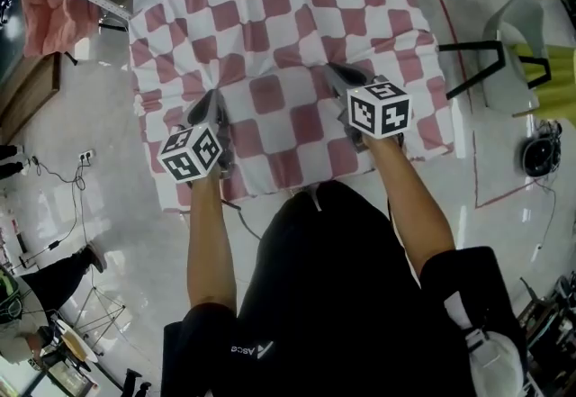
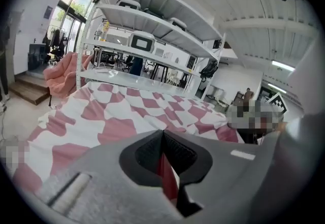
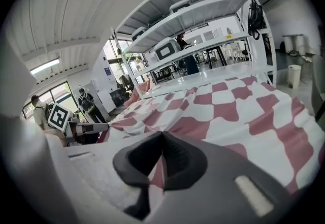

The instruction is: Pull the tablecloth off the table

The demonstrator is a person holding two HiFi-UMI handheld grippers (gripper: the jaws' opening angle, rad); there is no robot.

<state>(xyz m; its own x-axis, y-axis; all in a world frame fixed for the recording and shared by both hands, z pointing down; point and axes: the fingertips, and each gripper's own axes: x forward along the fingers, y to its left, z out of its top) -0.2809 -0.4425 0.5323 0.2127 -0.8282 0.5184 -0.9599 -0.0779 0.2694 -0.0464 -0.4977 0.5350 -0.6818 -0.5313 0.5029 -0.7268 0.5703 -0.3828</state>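
**Asker:** What does the head view give you?

**Me:** The tablecloth (image 1: 288, 53), in red and white checks, lies spread over the table and hides nearly all of it. Its near hem hangs down toward me. My left gripper (image 1: 212, 98) and right gripper (image 1: 335, 73) both sit on top of the cloth, some way in from that hem. Creases fan out from each tip.

**Asker:** And the left gripper view?

**Me:** The jaws are closed together, with a thin fold of the cloth nipped between the pads. The rest of the cloth stretches flat ahead toward the shelf rack (image 2: 152, 20).

**Asker:** The right gripper view?

**Me:** It's the same there. The jaws are pressed together on a narrow pinch of cloth, and a ridge of fabric runs off toward my other gripper.

**Asker:** So how do you pull it well?

**Me:** I judge both holds to be slight, just a nip of thin fabric, so I'd start slowly and let the slack come out before adding speed. I'd draw both grippers back toward my body together and at one pace, so the cloth comes straight instead of skewing to one side. I'd keep them low so it slides over the near edge. The risk I see is a fold slipping out of the pads. If one side goes loose, I'd stop and take a deeper bite before going on
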